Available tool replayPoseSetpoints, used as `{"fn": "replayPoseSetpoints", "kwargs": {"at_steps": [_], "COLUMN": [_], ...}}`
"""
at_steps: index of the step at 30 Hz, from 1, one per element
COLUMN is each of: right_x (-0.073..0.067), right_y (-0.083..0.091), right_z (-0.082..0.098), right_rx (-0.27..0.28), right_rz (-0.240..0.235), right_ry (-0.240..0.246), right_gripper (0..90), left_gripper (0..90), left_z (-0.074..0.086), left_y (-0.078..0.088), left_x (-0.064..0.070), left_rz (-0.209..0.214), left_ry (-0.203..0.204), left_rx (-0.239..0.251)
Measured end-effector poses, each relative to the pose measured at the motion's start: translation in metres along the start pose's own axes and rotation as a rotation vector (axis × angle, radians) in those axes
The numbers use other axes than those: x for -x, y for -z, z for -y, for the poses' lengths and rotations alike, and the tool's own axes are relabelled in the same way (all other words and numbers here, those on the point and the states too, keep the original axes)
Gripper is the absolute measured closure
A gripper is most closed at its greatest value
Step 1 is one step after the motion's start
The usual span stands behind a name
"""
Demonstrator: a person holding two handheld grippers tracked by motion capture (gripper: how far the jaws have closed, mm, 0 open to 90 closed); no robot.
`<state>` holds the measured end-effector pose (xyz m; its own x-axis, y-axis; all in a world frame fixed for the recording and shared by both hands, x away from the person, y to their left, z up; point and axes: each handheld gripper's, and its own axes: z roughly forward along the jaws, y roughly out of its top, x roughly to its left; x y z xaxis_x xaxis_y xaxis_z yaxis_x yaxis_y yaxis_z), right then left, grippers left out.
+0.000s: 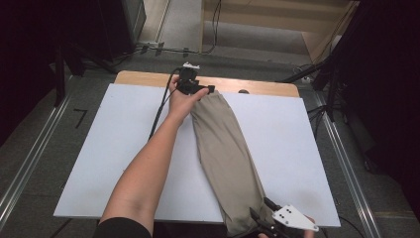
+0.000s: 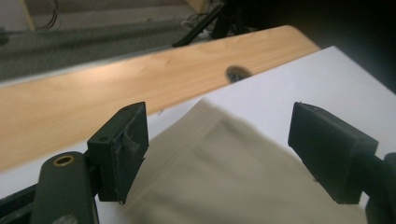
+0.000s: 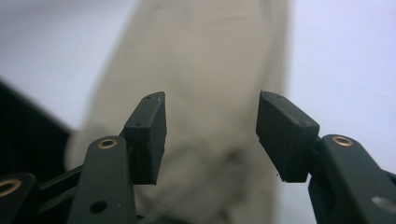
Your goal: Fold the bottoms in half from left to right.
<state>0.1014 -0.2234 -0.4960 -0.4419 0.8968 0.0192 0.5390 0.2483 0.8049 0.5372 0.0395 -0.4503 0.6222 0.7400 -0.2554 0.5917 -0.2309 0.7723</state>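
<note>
The folded khaki trousers (image 1: 225, 153) lie lengthwise on the white board (image 1: 297, 144) that covers the wooden counter (image 1: 257, 87), one end near the board's far edge, the other hanging just over its near edge. The left tool (image 1: 190, 83) sits at the trousers' far end; in the left gripper view its pads (image 2: 122, 149) stand wide apart, with that end of the cloth (image 2: 233, 172) lying below and between them, not pinched. The right tool (image 1: 265, 218) hovers at the trousers' near end, by the board's near edge; in the right gripper view its jaws are parted over the cloth (image 3: 210, 93) and grip nothing.
</note>
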Motion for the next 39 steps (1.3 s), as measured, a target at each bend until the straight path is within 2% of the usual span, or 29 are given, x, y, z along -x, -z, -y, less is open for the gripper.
{"fn": "replayPoseSetpoints", "kwargs": {"at_steps": [4,7,9,12,15,16,18,19,20,21,22,23,25,27,29,32,35,39], "right_x": [-0.019,-0.032,-0.038,-0.048,-0.05,-0.049,-0.045,-0.043,-0.041,-0.04,-0.039,-0.037,-0.035,-0.034,-0.034,-0.046,-0.058,-0.076], "right_y": [-0.016,-0.031,-0.042,-0.056,-0.06,-0.06,-0.059,-0.058,-0.058,-0.057,-0.057,-0.057,-0.058,-0.059,-0.059,-0.06,-0.065,-0.071], "right_z": [-0.009,-0.012,-0.012,-0.011,-0.012,-0.013,-0.012,-0.012,-0.011,-0.012,-0.012,-0.013,-0.016,-0.02,-0.023,-0.029,-0.037,-0.049], "right_rx": [-0.022,-0.055,-0.087,-0.13,-0.134,-0.139,-0.138,-0.137,-0.134,-0.14,-0.146,-0.153,-0.169,-0.191,-0.188,-0.174,-0.17,-0.139], "right_rz": [-0.068,-0.092,-0.104,-0.082,-0.087,-0.096,-0.083,-0.077,-0.067,-0.067,-0.068,-0.072,-0.083,-0.099,-0.139,-0.146,-0.166,-0.196], "right_ry": [0.064,0.104,0.114,0.148,0.134,0.122,0.113,0.095,0.087,0.098,0.102,0.111,0.123,0.122,0.089,0.132,0.159,0.175], "right_gripper": [42.0,41.0,38.1,36.6,38.1,41.8,57.0,64.6,70.4,75.7,81.4,83.9,85.6,86.3,86.5,86.6,86.6,86.7], "left_gripper": [25.4,28.8,33.5,37.5,44.8,48.5,58.6,61.7,66.4,69.9,71.5,75.6,83.8,85.8,86.3,86.5,86.5,86.5], "left_z": [0.024,0.038,0.045,0.048,0.048,0.049,0.048,0.048,0.047,0.047,0.047,0.047,0.046,0.043,0.039,0.029,0.02,0.009], "left_y": [0.002,-0.003,-0.008,-0.013,-0.018,-0.019,-0.021,-0.022,-0.023,-0.025,-0.026,-0.026,-0.026,-0.024,-0.021,-0.012,-0.003,0.011], "left_x": [-0.021,-0.03,-0.031,-0.028,-0.021,-0.019,-0.016,-0.015,-0.016,-0.017,-0.016,-0.015,-0.013,-0.015,-0.016,-0.018,-0.022,-0.033], "left_rz": [-0.039,-0.034,-0.035,-0.041,-0.061,-0.075,-0.101,-0.082,-0.041,-0.016,-0.007,-0.019,-0.017,-0.011,-0.001,0.008,-0.008,-0.029], "left_ry": [0.049,0.077,0.07,0.055,0.034,0.014,0.0,0.02,0.047,0.066,0.072,0.064,0.064,0.088,0.095,0.086,0.064,0.076], "left_rx": [-0.054,-0.106,-0.129,-0.135,-0.126,-0.13,-0.133,-0.132,-0.137,-0.14,-0.144,-0.151,-0.156,-0.151,-0.147,-0.146,-0.152,-0.145]}}
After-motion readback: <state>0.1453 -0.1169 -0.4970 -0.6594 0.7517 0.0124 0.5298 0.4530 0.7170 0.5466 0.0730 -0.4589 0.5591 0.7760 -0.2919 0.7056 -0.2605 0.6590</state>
